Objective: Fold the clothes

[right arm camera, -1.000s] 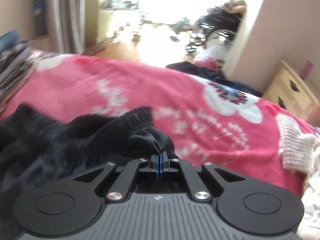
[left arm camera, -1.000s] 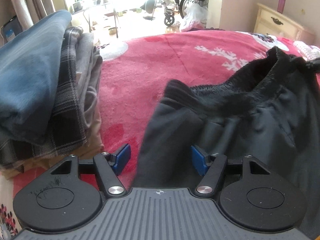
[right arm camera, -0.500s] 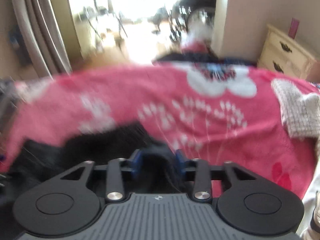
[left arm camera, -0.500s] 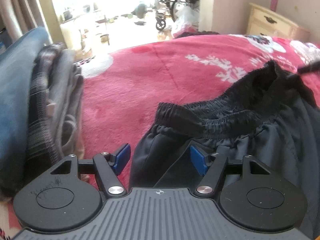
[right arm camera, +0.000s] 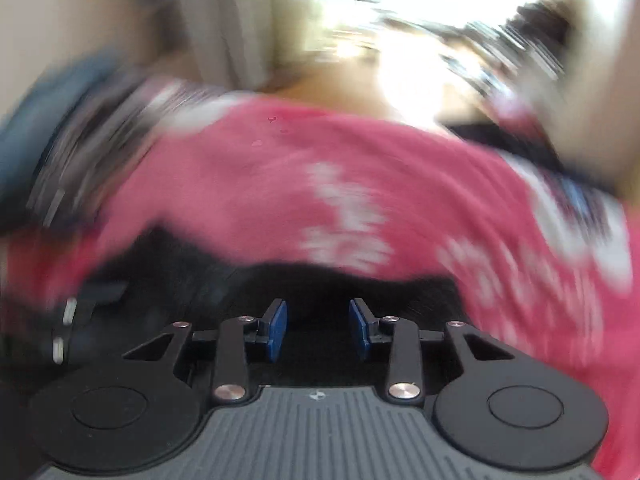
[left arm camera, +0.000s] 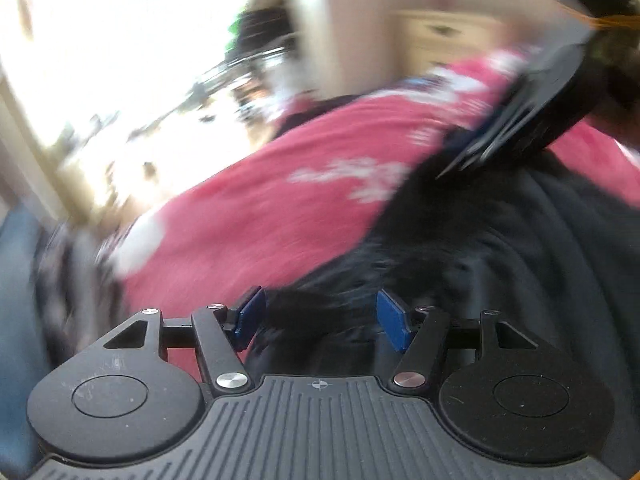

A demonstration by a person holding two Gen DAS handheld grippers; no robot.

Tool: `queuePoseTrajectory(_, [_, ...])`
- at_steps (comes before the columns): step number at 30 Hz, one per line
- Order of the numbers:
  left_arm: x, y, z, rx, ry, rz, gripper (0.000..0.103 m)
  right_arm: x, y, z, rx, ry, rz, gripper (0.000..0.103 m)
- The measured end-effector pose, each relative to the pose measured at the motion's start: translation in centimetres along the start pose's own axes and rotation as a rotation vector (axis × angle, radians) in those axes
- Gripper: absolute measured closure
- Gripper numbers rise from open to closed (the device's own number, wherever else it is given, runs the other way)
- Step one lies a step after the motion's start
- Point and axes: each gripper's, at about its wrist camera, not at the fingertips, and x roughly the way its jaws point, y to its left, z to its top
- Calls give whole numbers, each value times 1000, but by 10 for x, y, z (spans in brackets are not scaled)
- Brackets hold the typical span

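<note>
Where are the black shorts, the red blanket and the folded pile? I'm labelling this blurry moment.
black shorts point(left arm camera: 500, 248): left wrist view, on the dark fabric body.
red blanket point(right arm camera: 256, 184): right wrist view, on a bare red patch.
folded pile point(left arm camera: 16, 280): left wrist view, on the blue top garment.

Black trousers point(left arm camera: 500, 248) lie rumpled on the red blanket point(left arm camera: 256, 216).

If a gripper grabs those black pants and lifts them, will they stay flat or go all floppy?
Probably floppy: the black pants lie in soft wrinkles on the red blanket, so the ungripped part would likely sag. They look thin, so probably light. Both the left gripper and right gripper are open, holding nothing now.
</note>
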Motion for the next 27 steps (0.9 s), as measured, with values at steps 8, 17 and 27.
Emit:
queuePoseTrajectory(8, [39,-15,3,223,80,-72,48,46,46,0,-496,157,39,63])
queuePoseTrajectory(17, [57,-14,-6,298,116,-125,46,63,35,6,-418,239,152,38])
queuePoseTrajectory(27, [38,-9,-12,213,38,-37,87,17,30,6,-277,89,85,98])
